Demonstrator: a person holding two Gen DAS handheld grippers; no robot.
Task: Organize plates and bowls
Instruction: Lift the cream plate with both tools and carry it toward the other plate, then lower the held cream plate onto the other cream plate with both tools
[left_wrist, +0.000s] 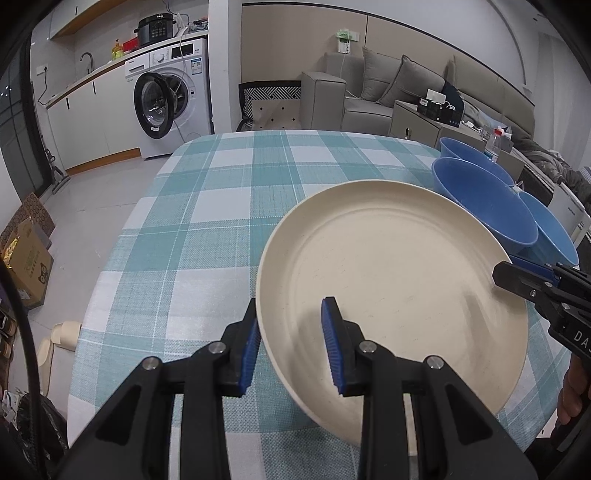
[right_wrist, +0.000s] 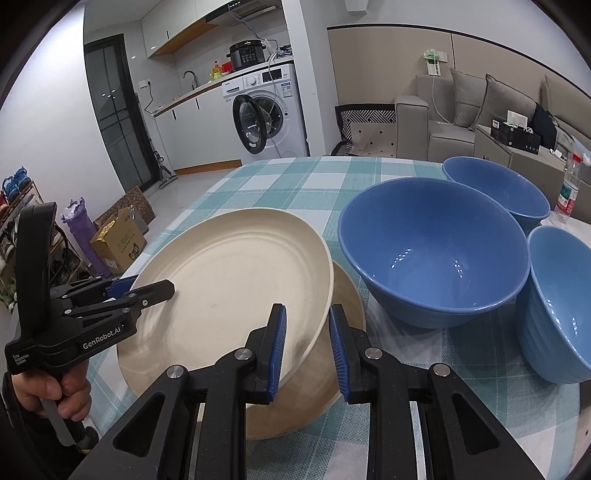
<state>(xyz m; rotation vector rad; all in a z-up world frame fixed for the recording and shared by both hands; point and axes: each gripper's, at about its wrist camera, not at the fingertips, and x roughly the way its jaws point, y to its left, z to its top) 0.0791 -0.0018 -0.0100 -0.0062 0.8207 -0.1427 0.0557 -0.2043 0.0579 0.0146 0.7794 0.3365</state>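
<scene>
A large cream plate (left_wrist: 388, 277) hangs tilted a little above the teal checked tablecloth (left_wrist: 207, 221), held by both grippers. My left gripper (left_wrist: 291, 332) is shut on the plate's left rim, and my right gripper (right_wrist: 306, 332) is shut on its right rim. Each gripper shows in the other's view: the right gripper (left_wrist: 506, 277) and the left gripper (right_wrist: 155, 288). Under the held plate (right_wrist: 229, 280) a second cream plate (right_wrist: 347, 295) lies on the cloth, mostly covered. Three blue bowls stand to the right: a big one (right_wrist: 432, 251), one behind it (right_wrist: 495, 188) and one at the far right (right_wrist: 557, 302).
A water bottle (right_wrist: 567, 192) stands beyond the bowls at the table's right edge. Off the table's left side lie cardboard boxes (right_wrist: 118, 240) on the floor. A washing machine (left_wrist: 173, 96) and a grey sofa (left_wrist: 369, 88) stand beyond the far edge.
</scene>
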